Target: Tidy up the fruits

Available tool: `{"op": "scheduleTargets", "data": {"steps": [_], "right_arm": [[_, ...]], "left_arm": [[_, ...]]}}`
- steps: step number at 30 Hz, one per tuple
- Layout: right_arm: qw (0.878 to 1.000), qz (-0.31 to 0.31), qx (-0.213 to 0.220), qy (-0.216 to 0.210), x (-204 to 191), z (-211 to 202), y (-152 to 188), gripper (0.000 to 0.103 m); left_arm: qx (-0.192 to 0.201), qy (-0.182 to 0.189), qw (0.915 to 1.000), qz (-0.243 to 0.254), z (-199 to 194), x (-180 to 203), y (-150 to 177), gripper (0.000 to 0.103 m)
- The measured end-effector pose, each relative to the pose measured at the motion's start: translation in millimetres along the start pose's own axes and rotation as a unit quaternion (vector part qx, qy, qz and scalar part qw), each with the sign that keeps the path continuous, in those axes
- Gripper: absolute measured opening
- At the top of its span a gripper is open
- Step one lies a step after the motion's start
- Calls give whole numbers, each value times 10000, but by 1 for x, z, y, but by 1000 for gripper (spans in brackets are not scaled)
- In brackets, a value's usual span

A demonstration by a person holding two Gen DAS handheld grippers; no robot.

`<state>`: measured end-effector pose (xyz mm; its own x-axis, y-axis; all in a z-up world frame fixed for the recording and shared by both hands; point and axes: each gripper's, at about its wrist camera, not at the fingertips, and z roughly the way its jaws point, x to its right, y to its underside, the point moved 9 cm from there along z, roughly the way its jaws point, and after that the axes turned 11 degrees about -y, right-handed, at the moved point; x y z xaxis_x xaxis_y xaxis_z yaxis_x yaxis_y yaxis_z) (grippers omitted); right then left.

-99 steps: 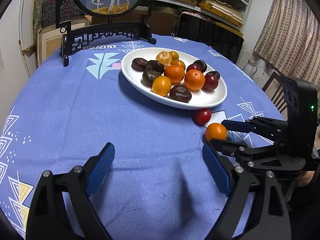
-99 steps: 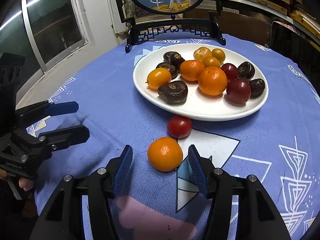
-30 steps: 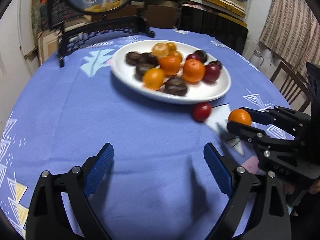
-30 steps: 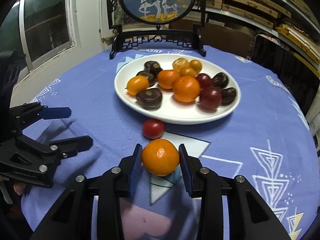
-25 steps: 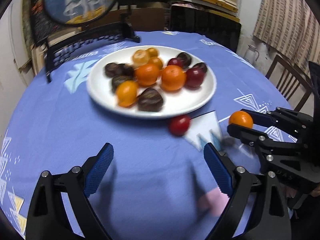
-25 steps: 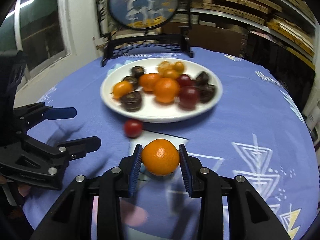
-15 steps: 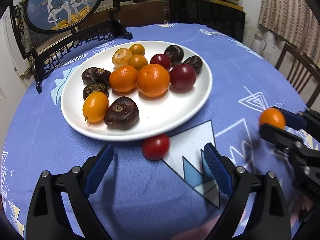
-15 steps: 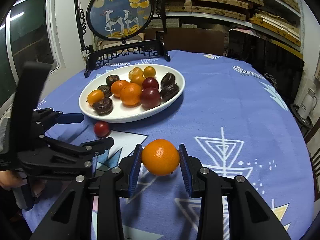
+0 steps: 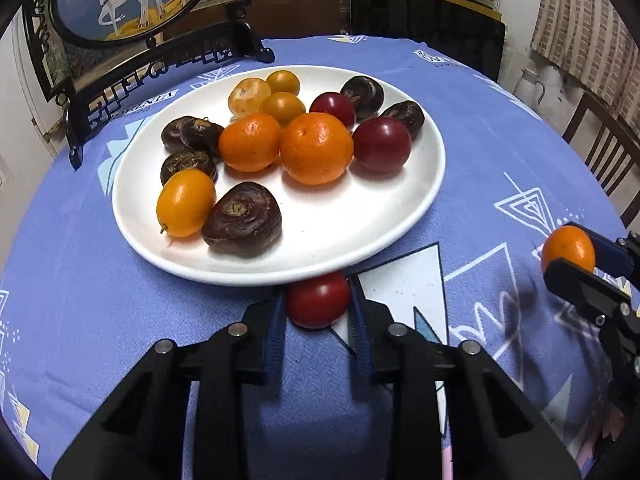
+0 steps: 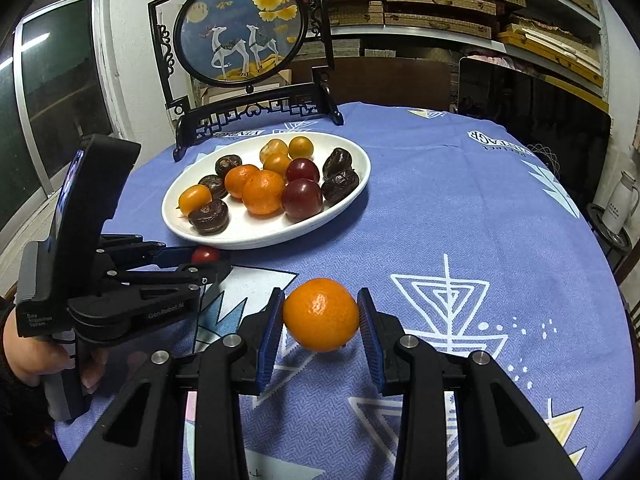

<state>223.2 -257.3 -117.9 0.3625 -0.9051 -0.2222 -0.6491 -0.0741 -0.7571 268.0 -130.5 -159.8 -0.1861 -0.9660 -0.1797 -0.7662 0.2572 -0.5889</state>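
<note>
A white plate (image 9: 400,216) holds several oranges, kumquats, dark plums and brown water chestnuts. A small red tomato (image 9: 318,300) lies on the blue cloth just in front of the plate's rim. My left gripper (image 9: 318,312) is shut on it, pads touching both sides. It also shows in the right wrist view (image 10: 206,255) between the left gripper's fingers (image 10: 176,254). My right gripper (image 10: 320,322) is shut on an orange mandarin (image 10: 320,314) and holds it above the cloth, right of the plate. The mandarin shows at the right edge of the left wrist view (image 9: 568,249).
A round painted screen on a black stand (image 10: 240,40) stands behind the plate. The table is round with a blue patterned cloth (image 10: 460,208). Wooden chairs (image 9: 600,140) and a white kettle (image 10: 618,202) stand beyond its right edge. Shelves line the back wall.
My left gripper moved forward to the tomato and closed on it. My right gripper lifted the mandarin and carried it to the right, away from the plate.
</note>
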Motion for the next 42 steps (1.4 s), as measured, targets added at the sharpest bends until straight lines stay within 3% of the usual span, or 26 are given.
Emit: {"op": "scheduleTargets", "data": {"steps": [12, 20, 27, 33, 35, 37, 39, 42], "right_arm": [[9995, -252, -38, 210, -8, 0, -1, 37], [9972, -615, -103, 421, -23, 5, -18, 37], [9989, -452, -58, -100, -33, 26, -76, 37], [9982, -116, -60, -578, -31, 72, -121, 38], [9976, -59, -77, -679, -29, 86, -129, 38], [9977, 42, 20, -673, -25, 94, -133, 53], [9973, 101, 75, -729, -25, 92, -130, 55], [9978, 79, 173, -629, -24, 78, -117, 59]], "left_arm": [[212, 464, 9983, -265, -36, -16, 13, 29], [587, 426, 9959, -540, -56, -54, -6, 29], [863, 294, 9945, -510, -43, -77, -58, 29], [765, 297, 9952, -533, -7, -83, -89, 30], [711, 266, 9959, -489, 5, -81, -91, 44], [678, 215, 9962, -507, 12, -80, -89, 70], [696, 228, 9960, -503, 11, -80, -85, 71], [731, 104, 9962, -467, 3, -81, -77, 88]]}}
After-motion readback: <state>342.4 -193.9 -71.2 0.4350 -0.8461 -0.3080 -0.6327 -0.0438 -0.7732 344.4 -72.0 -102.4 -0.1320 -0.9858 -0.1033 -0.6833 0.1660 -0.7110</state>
